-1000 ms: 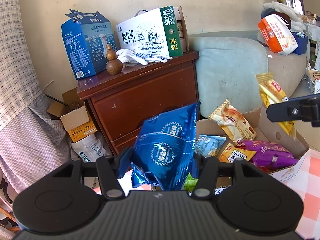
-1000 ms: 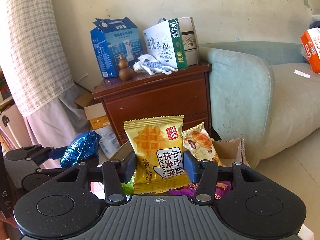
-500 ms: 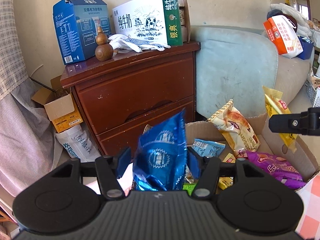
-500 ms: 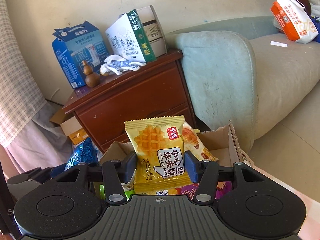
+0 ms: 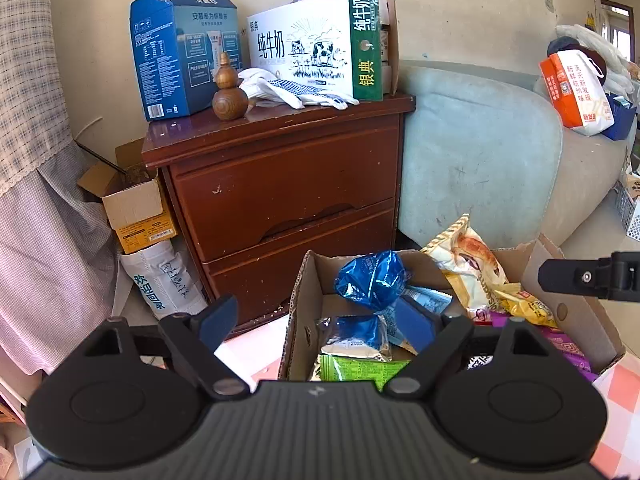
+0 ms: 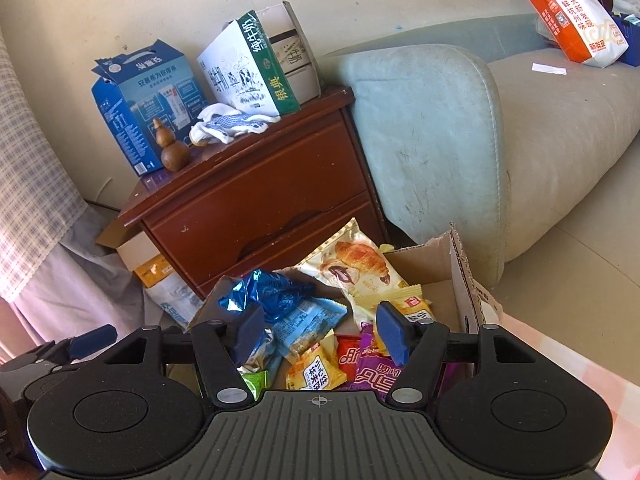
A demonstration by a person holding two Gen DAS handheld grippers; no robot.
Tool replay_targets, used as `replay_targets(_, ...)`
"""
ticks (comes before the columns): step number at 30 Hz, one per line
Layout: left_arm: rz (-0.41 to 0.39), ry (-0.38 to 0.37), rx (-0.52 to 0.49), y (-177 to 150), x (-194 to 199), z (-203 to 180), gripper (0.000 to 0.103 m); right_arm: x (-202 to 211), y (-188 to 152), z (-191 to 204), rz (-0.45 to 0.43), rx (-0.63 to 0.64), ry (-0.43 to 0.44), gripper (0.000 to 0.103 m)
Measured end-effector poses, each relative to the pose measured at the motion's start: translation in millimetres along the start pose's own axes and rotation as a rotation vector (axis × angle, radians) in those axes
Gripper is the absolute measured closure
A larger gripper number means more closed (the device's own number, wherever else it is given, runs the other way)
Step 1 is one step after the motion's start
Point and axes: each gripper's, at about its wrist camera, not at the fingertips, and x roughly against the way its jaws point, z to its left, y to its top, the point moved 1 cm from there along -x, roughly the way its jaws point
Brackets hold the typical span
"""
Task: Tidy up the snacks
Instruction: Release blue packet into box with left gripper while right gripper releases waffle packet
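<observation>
Where each gripper earlier clamped packet, blue foil packet (image 5: 370,278) and yellow waffle packet (image 6: 414,309) now lie in cardboard box (image 5: 304,300); left gripper (image 5: 320,316) and right gripper (image 6: 322,330) jaws opening, empty.

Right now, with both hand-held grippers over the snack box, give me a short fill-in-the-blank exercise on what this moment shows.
1. The crumpled shiny blue foil packet lies inside the open brown ____ box.
2. The small wooden gourd figure stands on top of the reddish-brown wooden ____.
3. The left hand-held gripper, jaws opening, has ____ pressed between its pads.
4. The croissant-print snack bag leans in the box nearest the pale green ____.

Missing words: cardboard; nightstand; nothing; sofa
</observation>
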Motion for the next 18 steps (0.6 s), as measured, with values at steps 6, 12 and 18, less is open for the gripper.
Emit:
replay_targets(6, 0.021, 0.017, -0.004, -11, 13, 10, 0.015, 7, -6, 6, 0.025, 0.045, 0.012, 0.041)
replay_targets(12, 0.082, -0.001, 0.013, -30, 20, 21, 0.015, 13, -14, 10, 0.055, 0.071, 0.021, 0.037)
replay_targets(18, 0.135, -0.038, -0.009, -52, 28, 25, 0.015, 21, -23, 9, 0.095, 0.107, 0.02, 0.036)
